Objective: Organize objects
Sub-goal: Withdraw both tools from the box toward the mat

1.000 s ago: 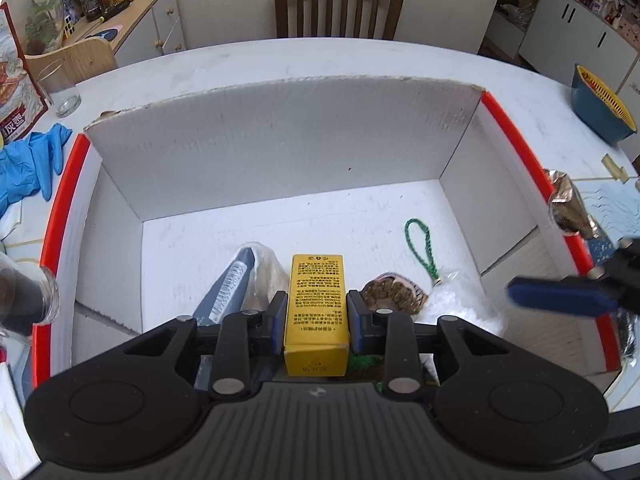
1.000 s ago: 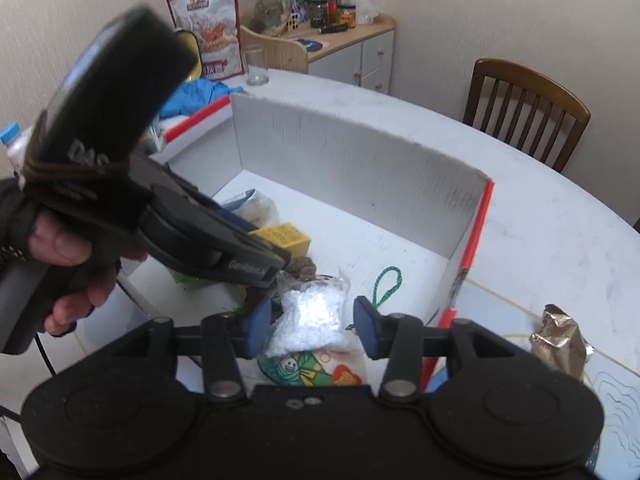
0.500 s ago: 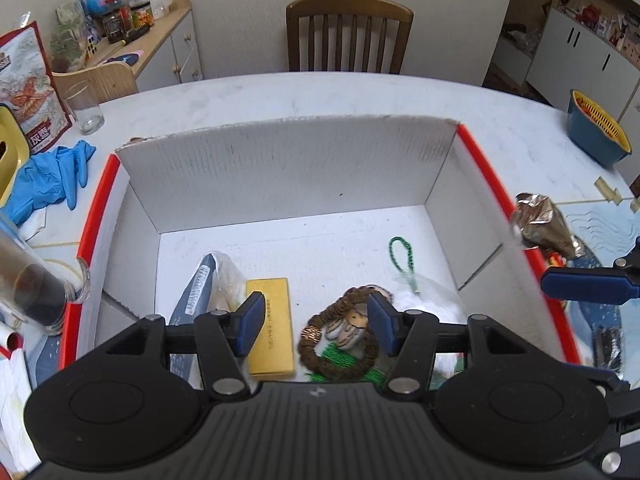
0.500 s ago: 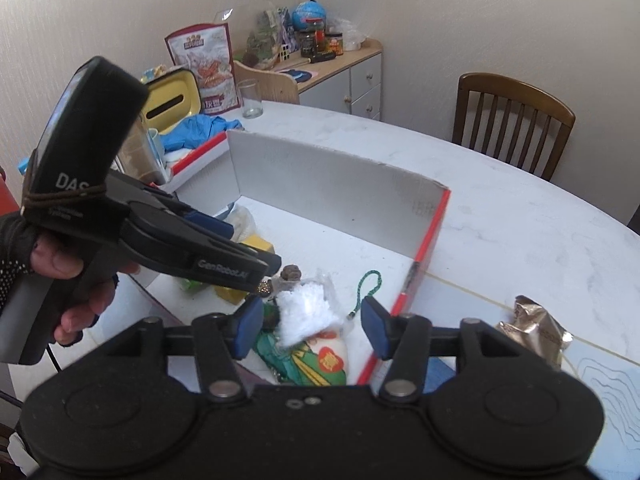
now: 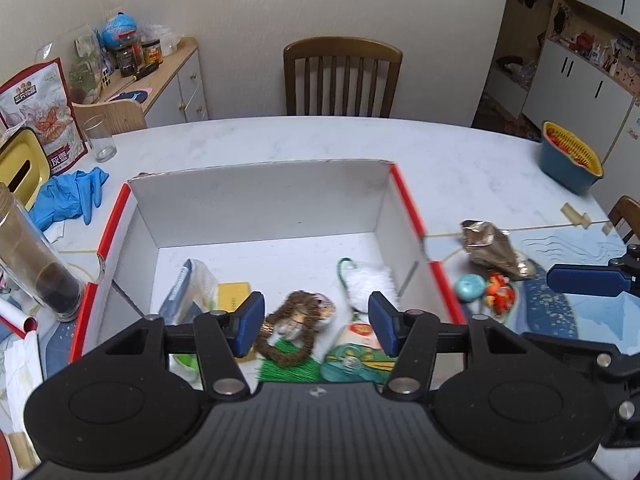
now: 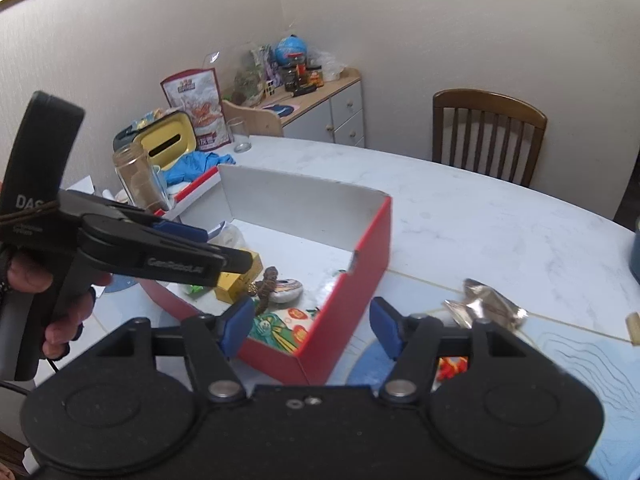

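A red-edged white cardboard box [image 5: 260,204] [image 6: 372,256] sits on the table. Inside lie a yellow carton [image 5: 234,294] [image 6: 230,286], a brown bead bracelet [image 5: 294,328], a clear bag [image 5: 192,284], a white packet [image 5: 370,284], a green cord [image 5: 344,270] and a colourful packet [image 5: 354,354] [image 6: 286,328]. My left gripper [image 5: 316,322] is open and empty above the box's near side. My right gripper [image 6: 312,326] is open and empty, above the box's near right corner. A foil wrapper [image 5: 490,250] [image 6: 484,308], a teal ball [image 5: 470,286] and a red-orange toy [image 5: 498,292] lie right of the box.
A tall glass jar [image 5: 36,264] stands left of the box. Blue gloves [image 5: 66,198], a drinking glass [image 5: 100,138] and a snack bag [image 5: 40,112] are at far left. A blue basket [image 5: 568,160] sits far right. A wooden chair [image 5: 342,76] stands behind the table.
My left gripper let go of the yellow carton, opened and pulled back and up. My right gripper released the white packet, opened and drew back to the right of the box.
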`<action>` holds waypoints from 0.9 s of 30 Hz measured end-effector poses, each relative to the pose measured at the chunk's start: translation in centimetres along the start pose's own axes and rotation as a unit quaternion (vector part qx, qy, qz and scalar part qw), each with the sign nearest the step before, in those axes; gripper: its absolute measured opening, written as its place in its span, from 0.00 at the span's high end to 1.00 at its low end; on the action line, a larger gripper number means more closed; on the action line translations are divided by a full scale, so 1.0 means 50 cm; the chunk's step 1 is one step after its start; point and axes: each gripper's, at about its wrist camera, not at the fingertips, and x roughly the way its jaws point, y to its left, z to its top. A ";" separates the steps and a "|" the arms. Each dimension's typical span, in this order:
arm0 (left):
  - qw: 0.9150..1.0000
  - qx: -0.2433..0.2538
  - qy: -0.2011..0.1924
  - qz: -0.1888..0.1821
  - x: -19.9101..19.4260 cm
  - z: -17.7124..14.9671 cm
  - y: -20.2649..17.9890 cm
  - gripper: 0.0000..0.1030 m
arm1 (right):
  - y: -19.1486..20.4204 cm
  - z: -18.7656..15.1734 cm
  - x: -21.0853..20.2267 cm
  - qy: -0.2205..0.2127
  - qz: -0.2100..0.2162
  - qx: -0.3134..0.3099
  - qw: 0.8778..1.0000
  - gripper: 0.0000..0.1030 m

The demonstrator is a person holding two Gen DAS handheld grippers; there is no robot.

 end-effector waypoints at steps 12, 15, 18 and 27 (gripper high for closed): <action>0.999 0.015 -0.028 -0.016 -0.059 -0.023 -0.119 0.21 | -0.101 -0.080 -0.108 -0.022 -0.021 0.033 0.999 0.21; 0.999 0.014 -0.031 -0.026 -0.061 -0.027 -0.147 0.19 | -0.131 -0.110 -0.132 -0.034 -0.019 0.039 0.998 0.06; 0.999 0.009 -0.030 -0.037 -0.057 -0.029 -0.178 0.19 | -0.159 -0.138 -0.150 -0.041 -0.016 0.046 0.998 0.01; 0.998 0.026 -0.016 -0.048 -0.015 -0.043 -0.289 0.18 | -0.212 -0.209 -0.144 -0.006 -0.030 0.027 0.999 0.01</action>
